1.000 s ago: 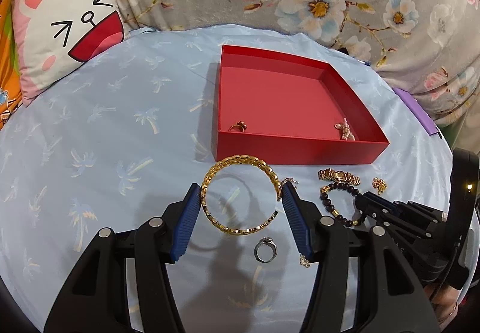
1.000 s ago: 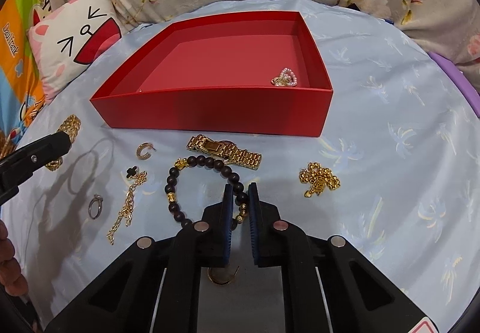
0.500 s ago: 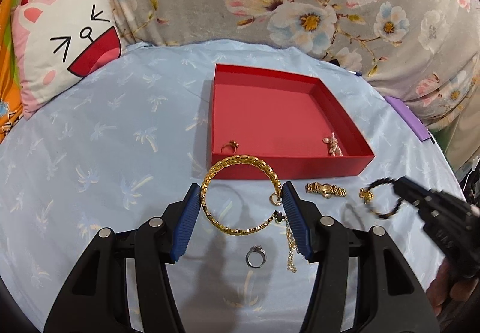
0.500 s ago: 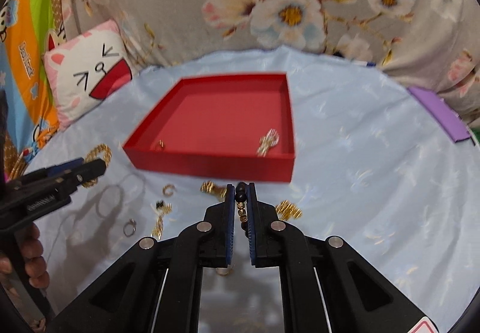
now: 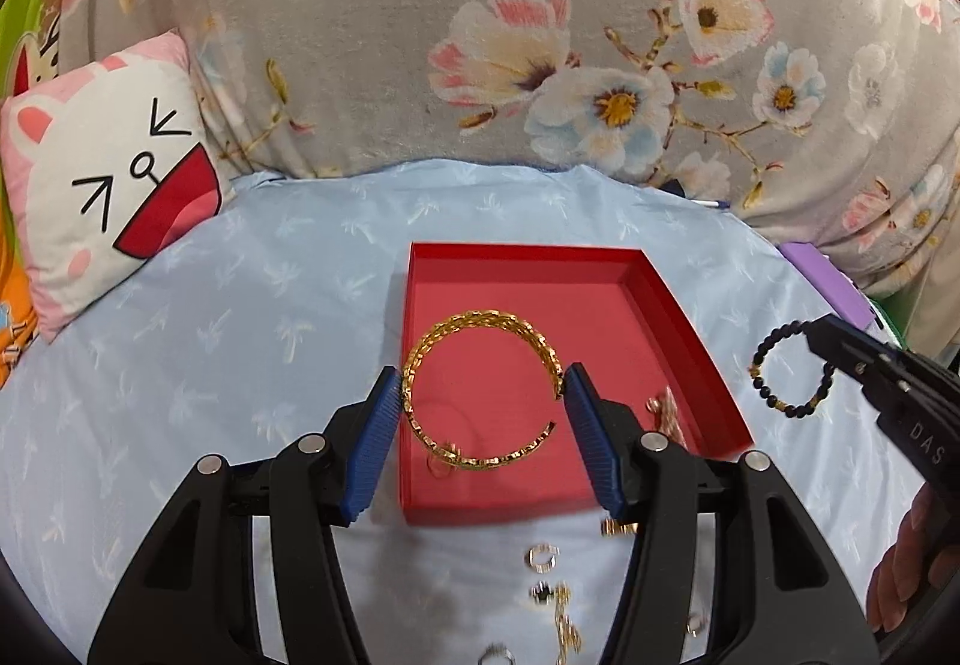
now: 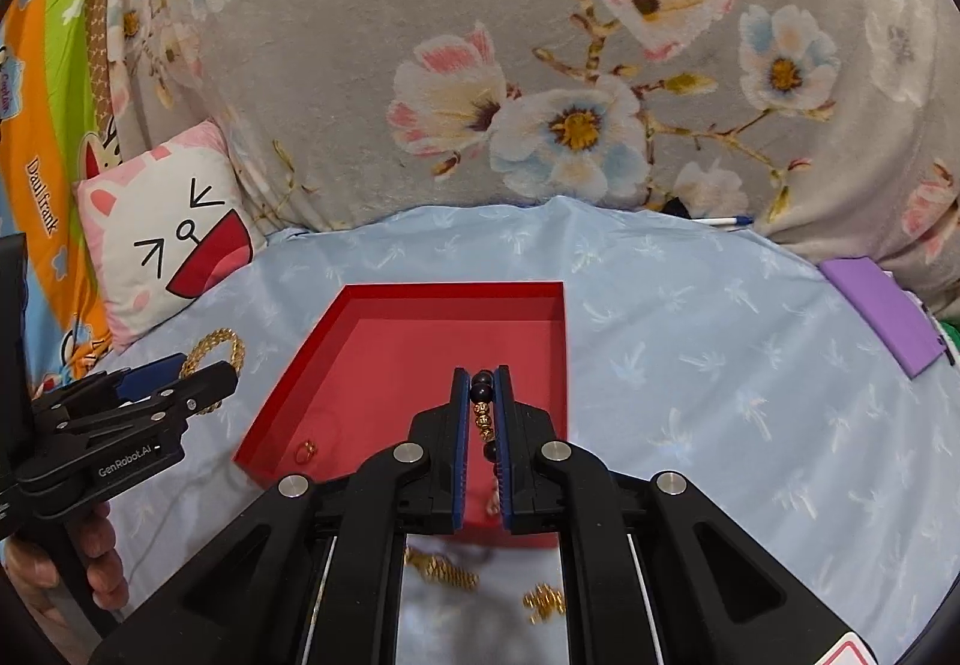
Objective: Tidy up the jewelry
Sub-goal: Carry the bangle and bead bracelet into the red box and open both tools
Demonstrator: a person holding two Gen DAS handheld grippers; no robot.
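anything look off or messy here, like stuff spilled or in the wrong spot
Nothing damaged or spilled. Several small gold pieces lie loose on the blue cloth in front of the red tray, not yet put away. The gold bangle and beaded bracelet are each held in a claw.

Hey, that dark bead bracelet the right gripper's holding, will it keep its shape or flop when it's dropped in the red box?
The bracelet hangs as a drooping loop, so it will probably flop. Its round beads may roll slightly, but the box walls should contain it.
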